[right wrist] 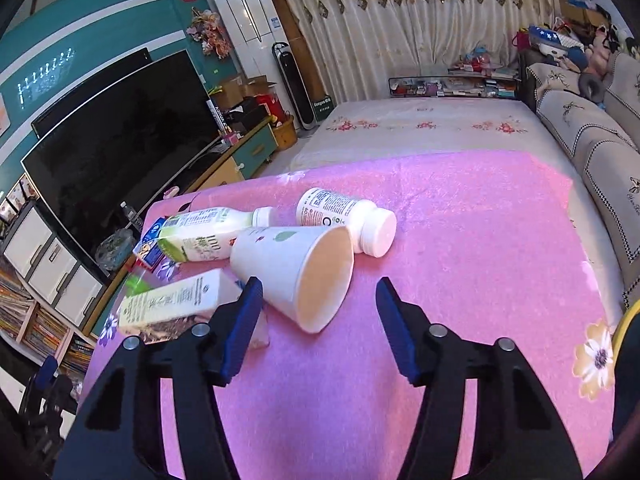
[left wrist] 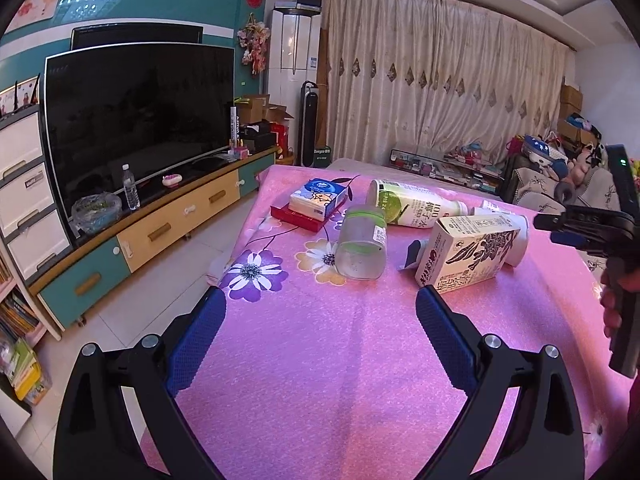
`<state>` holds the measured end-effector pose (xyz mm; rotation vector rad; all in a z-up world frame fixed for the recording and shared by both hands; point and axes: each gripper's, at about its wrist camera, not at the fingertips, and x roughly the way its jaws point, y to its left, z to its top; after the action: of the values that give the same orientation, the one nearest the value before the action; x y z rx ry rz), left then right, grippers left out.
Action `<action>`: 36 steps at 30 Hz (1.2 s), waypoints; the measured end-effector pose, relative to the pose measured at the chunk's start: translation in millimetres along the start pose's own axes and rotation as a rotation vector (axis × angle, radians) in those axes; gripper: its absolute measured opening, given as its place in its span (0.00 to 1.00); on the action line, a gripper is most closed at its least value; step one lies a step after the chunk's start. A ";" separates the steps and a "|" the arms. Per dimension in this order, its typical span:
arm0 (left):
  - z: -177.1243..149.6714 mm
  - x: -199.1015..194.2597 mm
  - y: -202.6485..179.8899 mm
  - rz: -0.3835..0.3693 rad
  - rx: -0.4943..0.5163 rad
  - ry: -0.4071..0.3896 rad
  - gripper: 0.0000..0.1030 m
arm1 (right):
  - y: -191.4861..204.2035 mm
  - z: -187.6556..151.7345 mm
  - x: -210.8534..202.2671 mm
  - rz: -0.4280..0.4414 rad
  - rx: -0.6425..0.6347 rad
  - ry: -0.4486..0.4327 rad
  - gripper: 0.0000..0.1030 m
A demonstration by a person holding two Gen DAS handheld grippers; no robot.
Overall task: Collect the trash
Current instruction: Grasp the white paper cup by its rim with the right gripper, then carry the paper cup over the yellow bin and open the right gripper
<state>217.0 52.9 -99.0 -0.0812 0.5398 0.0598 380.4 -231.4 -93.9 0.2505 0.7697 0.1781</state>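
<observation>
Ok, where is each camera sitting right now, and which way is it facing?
Left wrist: on the left hand-held gripper, open, facing across the pink cloth to the clear jar, carton and TV; the person's hand holding the right hand-held gripper shows at the right edge.
Right wrist: on the right hand-held gripper, open and empty, looking down at the paper cup and white bottle.
Shared: carton, coconut bottle, cloth, TV, curtain.

Even, soft indoor light with a pink-violet cast; faint shadows. Strong fisheye bending, black vignette corners. Glare spots on teal striped wall. Sharp focus.
</observation>
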 end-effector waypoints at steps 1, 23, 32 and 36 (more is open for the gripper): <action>0.3 -0.5 -0.2 -0.002 0.003 -0.001 0.92 | 2.1 1.6 5.9 -0.007 -0.001 0.007 0.53; -1.6 -0.3 -5.4 -0.014 0.027 0.004 0.95 | 19.9 11.2 -1.0 0.104 0.022 -0.019 0.03; -1.7 0.4 -6.9 -0.015 0.035 0.003 0.95 | -0.4 -27.6 -93.2 0.060 -0.029 -0.125 0.03; -1.6 0.8 -7.0 -0.013 0.037 0.003 0.95 | -42.9 -46.6 -132.4 -0.092 -0.001 -0.198 0.03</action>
<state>217.5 45.8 -100.3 -0.0493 0.5430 0.0368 257.0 -298.0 -50.6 0.2272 0.5834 0.0656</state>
